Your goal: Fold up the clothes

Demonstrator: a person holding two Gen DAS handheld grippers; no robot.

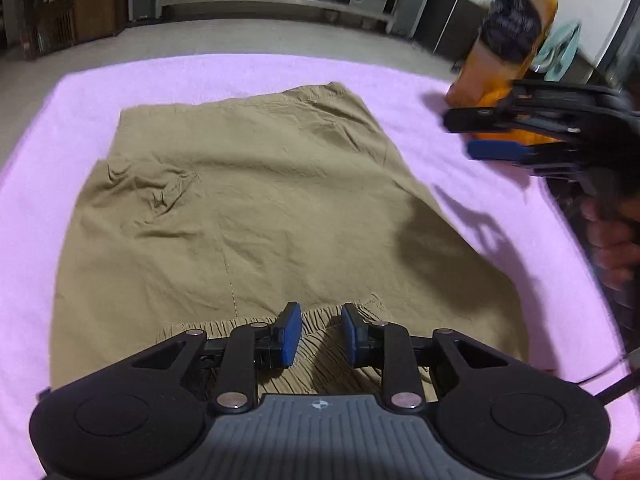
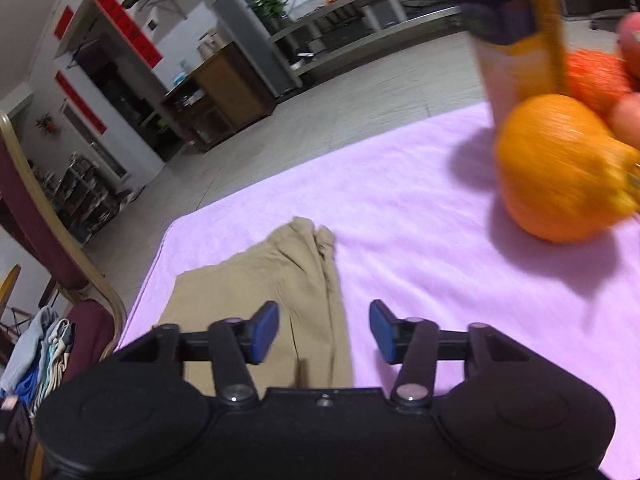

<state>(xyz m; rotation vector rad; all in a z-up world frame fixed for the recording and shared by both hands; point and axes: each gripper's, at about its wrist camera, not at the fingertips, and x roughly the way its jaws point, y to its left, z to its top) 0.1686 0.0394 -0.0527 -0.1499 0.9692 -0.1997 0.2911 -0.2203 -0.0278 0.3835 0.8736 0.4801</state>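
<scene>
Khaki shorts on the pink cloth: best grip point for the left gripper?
Probably the gathered elastic waistband of the khaki fabric shorts, approached from the near edge. The open left gripper already straddles it, and the bunched ridges give the blue pads something to pinch.

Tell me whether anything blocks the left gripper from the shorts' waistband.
Nothing visible does. The left gripper is open right over the elastic waistband of the tan shorts, no object between them.

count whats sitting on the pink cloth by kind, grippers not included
Khaki garment: 1
Orange drink bottle: 1
Round orange fruit: 1
Reddish fruit behind it, blurred and partly cut off by the frame edge: at least 2
Total: at least 5, all on the pink cloth
</scene>
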